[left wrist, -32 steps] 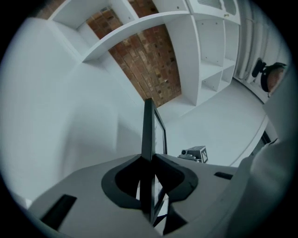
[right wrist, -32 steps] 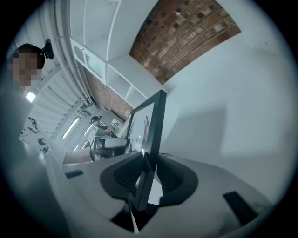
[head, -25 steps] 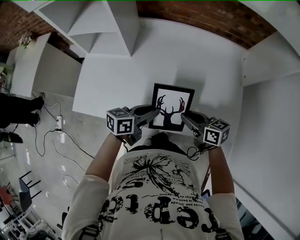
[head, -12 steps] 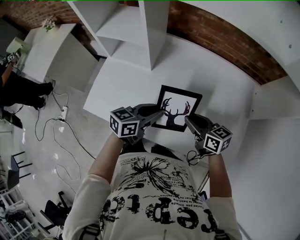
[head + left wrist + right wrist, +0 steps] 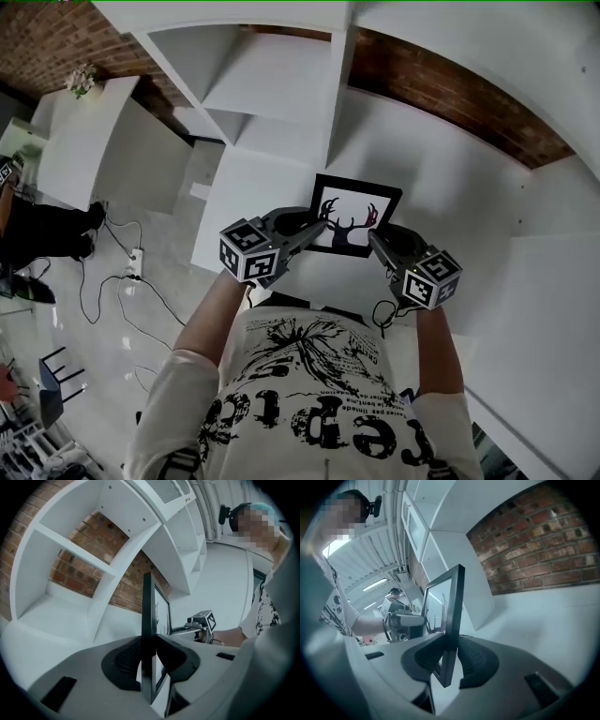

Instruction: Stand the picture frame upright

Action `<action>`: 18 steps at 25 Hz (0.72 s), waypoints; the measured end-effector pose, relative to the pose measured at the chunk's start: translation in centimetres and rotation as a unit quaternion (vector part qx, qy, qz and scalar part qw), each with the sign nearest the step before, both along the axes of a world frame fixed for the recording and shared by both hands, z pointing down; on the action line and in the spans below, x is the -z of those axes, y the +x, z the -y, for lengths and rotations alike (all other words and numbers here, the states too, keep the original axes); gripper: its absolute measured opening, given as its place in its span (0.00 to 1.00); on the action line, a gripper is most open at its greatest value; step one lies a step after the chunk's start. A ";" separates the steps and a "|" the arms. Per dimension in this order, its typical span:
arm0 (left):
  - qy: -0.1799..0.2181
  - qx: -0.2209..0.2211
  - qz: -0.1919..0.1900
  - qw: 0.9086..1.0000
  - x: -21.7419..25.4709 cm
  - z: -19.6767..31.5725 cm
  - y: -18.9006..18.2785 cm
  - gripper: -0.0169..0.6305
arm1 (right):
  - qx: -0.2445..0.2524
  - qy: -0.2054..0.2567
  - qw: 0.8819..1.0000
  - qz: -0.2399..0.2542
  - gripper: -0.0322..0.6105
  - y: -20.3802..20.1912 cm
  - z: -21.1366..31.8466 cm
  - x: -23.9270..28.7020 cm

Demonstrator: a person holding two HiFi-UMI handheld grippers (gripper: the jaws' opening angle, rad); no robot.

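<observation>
The picture frame (image 5: 355,215) is black-edged with a deer-antler print on white. It is held up in front of the white shelving, tilted back a little. My left gripper (image 5: 317,221) is shut on its left edge and my right gripper (image 5: 372,234) is shut on its right edge. In the left gripper view the frame's edge (image 5: 148,634) stands between the two dark pads, with the other gripper (image 5: 201,623) beyond it. In the right gripper view the frame (image 5: 449,620) is pinched the same way, and the left gripper (image 5: 401,620) shows past it.
White shelving (image 5: 272,80) with upright dividers stands ahead against a brick wall (image 5: 441,89). A white shelf surface (image 5: 262,187) lies below the frame. To the left are a white cabinet (image 5: 84,141), floor cables (image 5: 122,281) and another person (image 5: 37,230).
The view has swung so that the shelf compartments fill more of the top. The frame stays gripped on both edges and sits slightly higher and flatter in the view.
</observation>
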State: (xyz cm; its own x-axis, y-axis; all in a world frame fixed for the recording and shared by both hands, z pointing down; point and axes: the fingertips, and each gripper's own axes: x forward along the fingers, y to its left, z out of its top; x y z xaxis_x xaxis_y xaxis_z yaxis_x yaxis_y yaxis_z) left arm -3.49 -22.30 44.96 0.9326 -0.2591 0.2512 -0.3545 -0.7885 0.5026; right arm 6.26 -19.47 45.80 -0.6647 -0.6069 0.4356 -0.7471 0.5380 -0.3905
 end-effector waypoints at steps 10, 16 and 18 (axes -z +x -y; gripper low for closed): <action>0.082 -0.054 0.043 0.994 -2.1 6.1 -4.8 0.21 | -0.059 0.036 0.995 -0.067 0.19 -5.2 5.1 -1.7; 0.102 -0.065 0.042 0.992 -3.2 9.5 -6.6 0.21 | -0.085 0.046 0.991 -0.094 0.19 -7.1 8.3 -2.7; 0.121 -0.064 0.044 0.990 -3.4 10.5 -6.9 0.22 | -0.086 0.047 0.990 -0.106 0.19 -7.4 9.2 -3.1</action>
